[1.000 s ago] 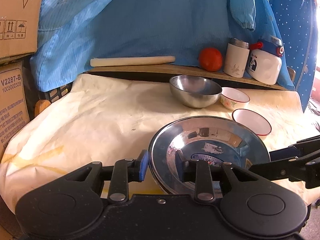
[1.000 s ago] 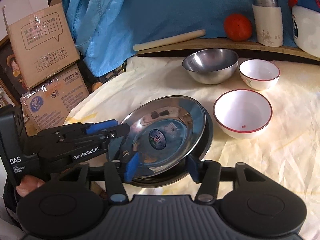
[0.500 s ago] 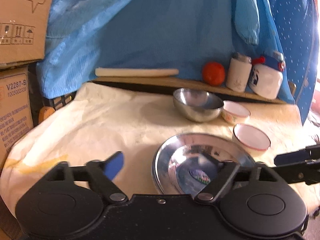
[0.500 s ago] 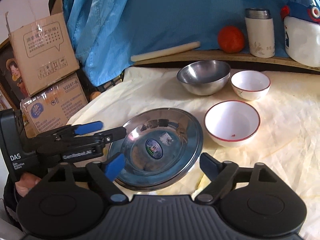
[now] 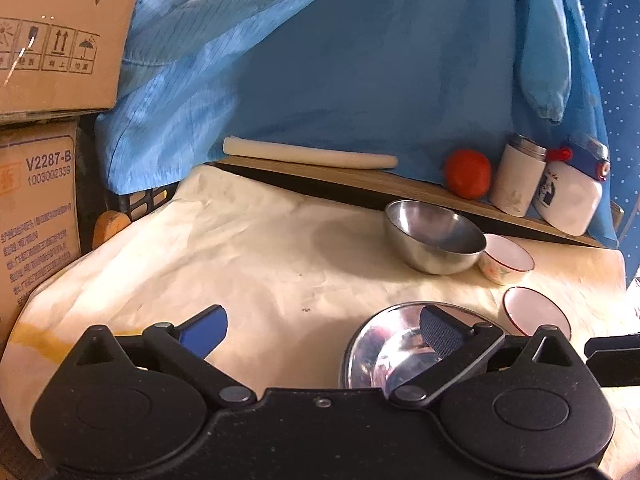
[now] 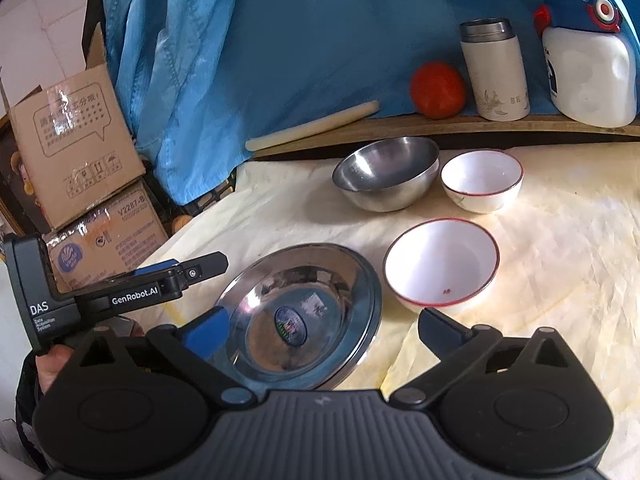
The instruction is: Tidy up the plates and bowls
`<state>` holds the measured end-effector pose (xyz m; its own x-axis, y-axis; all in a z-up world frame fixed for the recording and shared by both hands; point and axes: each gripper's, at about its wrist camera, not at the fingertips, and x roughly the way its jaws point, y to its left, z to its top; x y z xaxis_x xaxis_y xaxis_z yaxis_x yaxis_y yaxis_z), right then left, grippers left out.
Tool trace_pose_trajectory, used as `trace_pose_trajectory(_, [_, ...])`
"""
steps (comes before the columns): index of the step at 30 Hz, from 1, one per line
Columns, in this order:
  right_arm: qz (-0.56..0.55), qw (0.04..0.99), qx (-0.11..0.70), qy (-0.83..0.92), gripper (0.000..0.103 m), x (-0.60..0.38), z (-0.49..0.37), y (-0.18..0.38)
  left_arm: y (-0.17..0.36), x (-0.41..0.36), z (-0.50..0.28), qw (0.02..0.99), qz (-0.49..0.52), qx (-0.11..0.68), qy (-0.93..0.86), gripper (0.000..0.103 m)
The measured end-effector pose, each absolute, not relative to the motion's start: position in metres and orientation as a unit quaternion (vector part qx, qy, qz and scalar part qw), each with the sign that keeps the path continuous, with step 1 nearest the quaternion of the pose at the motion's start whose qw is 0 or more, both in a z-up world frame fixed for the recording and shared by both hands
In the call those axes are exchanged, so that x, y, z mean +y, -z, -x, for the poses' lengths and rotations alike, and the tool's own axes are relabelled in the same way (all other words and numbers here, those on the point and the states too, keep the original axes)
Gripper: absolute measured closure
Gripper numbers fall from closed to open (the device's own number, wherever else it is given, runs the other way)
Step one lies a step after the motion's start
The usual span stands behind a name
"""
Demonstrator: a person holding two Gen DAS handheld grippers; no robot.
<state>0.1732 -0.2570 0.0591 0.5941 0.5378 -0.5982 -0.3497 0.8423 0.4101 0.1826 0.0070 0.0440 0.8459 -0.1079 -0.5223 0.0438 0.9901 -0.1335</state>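
The right gripper has its jaws opening wide over the near rim of the stacked steel plates, and neither blue pad presses on it. The left gripper is opening too; its right finger hangs above the plates' left side with nothing pinched, and its left finger hangs over bare cloth.

By the look of things, the plates are already nested and set down on the cream tablecloth, so that part seems done. The bowls are not yet gathered: the larger red-rimmed white bowl sits just beside the plates, and the smaller red-rimmed bowl stands farther back, close beside the steel bowl and possibly touching it. Stacking these appears to be what remains.

The plates are shallow, mirror-bright metal with a round sticker in the centre. The steel bowl is deep, rounded and duller. Both white bowls look glazed and smooth. The cloth is wrinkled and stained yellow in places.
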Motion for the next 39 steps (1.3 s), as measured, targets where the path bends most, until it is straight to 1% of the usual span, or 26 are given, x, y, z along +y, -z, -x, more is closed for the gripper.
trace_pose_trajectory(8, [-0.158,0.889,0.358,-0.236,0.0,-0.273,-0.202,-0.057,-0.047,0.005,-0.212,0.959,0.05,0.276,0.038,0.001])
trace_pose_trajectory(21, [-0.184,0.889,0.347,-0.234,0.0,-0.278,-0.26,-0.053,-0.05,-0.009,-0.284,0.957,0.039,0.284,0.049,0.001])
trace_pose_trajectory(30, [-0.121,0.914,0.33,-0.2,0.0,-0.274,-0.305,-0.059,-0.033,-0.027,-0.335,0.942,0.03,0.323,0.081,0.001])
trace_pose_trajectory(34, [-0.114,0.915,0.335,-0.191,0.0,-0.278,-0.334,-0.059,-0.026,-0.033,-0.342,0.94,0.036,0.323,0.103,0.001])
trace_pose_trajectory(39, [-0.135,0.903,0.357,-0.2,0.0,-0.283,-0.367,-0.054,-0.022,-0.033,-0.351,0.934,0.065,0.33,0.117,0.001])
